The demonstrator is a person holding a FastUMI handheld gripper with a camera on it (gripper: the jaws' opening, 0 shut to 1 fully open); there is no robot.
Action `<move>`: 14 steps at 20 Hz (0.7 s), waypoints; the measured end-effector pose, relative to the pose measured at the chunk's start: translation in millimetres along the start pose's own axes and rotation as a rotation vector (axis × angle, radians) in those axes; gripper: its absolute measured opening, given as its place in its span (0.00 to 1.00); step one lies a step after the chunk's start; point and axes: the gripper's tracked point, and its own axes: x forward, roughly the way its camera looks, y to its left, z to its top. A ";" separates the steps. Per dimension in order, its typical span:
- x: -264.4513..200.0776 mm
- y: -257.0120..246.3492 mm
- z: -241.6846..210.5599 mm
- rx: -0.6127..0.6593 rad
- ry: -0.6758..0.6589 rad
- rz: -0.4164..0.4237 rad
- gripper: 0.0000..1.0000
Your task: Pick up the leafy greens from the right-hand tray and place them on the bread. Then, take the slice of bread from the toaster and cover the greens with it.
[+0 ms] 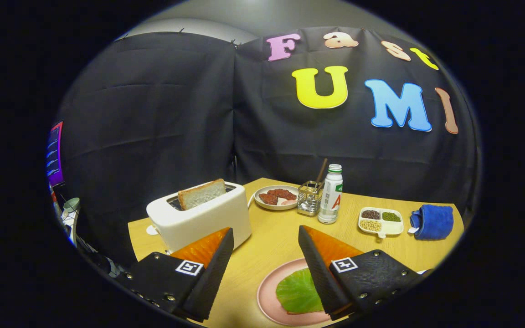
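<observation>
A: Where are the task's things seen?

B: A green leaf (298,291) is seen lying flat on a pink plate (269,282), low between the fingers of the tool (266,233); a thin brown edge shows under it, though whether that is bread cannot be told. A slice (202,193) is seen standing in the white toaster (208,218), beyond the left finger.

A: And the tool?

B: Its fingers are held well apart, with nothing gripped between them.

A: How is the slice judged to handle?

B: It is judged light, soft and easily crushed or torn. The upper edge standing clear of the slot is best pinched gently and lifted straight up. The leaf is judged thin, limp and apt to slide.

A: Is any writing legible?

B: A red mark is seen on the bottle (330,195) on the surface (271,246), but it is too small to be read. Square coded tags are carried on both fingers.
</observation>
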 end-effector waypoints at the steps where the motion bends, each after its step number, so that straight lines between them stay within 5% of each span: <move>1: 3.5 7.3 4.9 0.005 -0.014 0.009 0.87; 14: 60.5 97.8 33.5 0.063 -0.132 0.069 0.87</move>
